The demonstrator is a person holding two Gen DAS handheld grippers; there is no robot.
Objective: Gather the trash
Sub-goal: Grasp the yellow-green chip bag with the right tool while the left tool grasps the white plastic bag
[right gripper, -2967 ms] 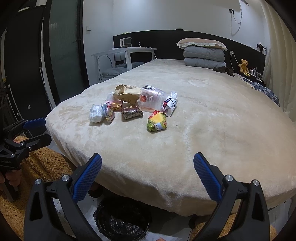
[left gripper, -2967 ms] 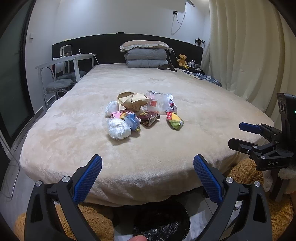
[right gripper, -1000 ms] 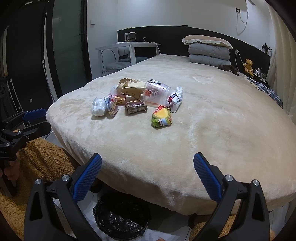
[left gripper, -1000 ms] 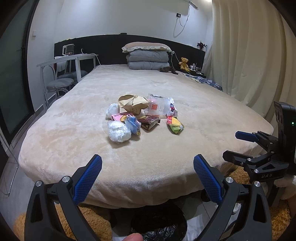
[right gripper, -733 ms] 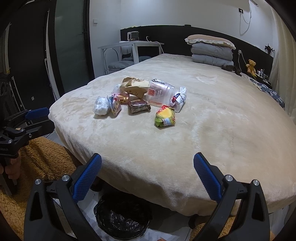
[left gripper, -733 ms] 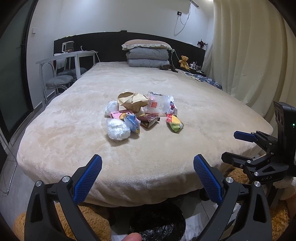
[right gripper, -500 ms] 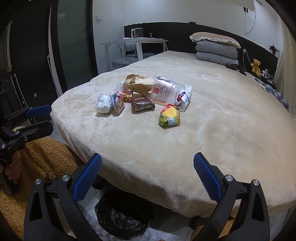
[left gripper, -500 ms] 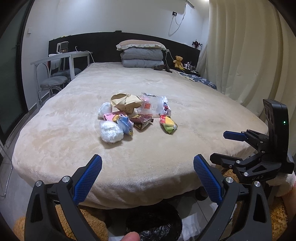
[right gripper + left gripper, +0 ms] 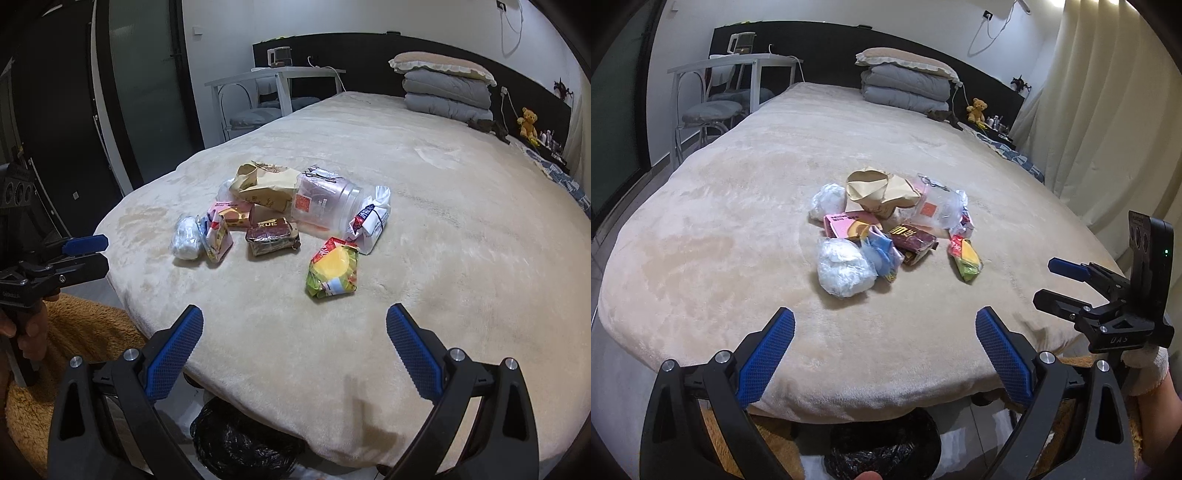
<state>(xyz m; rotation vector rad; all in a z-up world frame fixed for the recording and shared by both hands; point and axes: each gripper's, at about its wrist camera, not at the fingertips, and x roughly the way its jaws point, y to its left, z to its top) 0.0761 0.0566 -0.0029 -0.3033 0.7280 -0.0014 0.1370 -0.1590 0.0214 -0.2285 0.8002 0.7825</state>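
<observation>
A pile of trash lies on the beige bed [image 9: 746,206]: a crumpled white plastic ball [image 9: 845,271], a brown paper bag [image 9: 877,192], a clear plastic jar [image 9: 325,201], a dark brown packet [image 9: 272,235], a pink box [image 9: 846,227] and a yellow-green snack bag [image 9: 334,273]. My left gripper [image 9: 884,350] is open over the bed's near edge, short of the white ball. My right gripper [image 9: 294,347] is open in front of the snack bag, nothing between its fingers. A bin with a black liner [image 9: 243,443] stands on the floor below the bed edge.
Folded grey bedding and a pillow [image 9: 905,81] lie at the headboard, with a teddy bear [image 9: 977,109] beside them. A white desk and chair [image 9: 716,96] stand left of the bed. Curtains [image 9: 1108,110] hang on the right. A shaggy brown rug [image 9: 74,332] covers the floor.
Both grippers have moved forward toward the trash pile, which now looks larger and nearer. Both stay open and hold nothing.
</observation>
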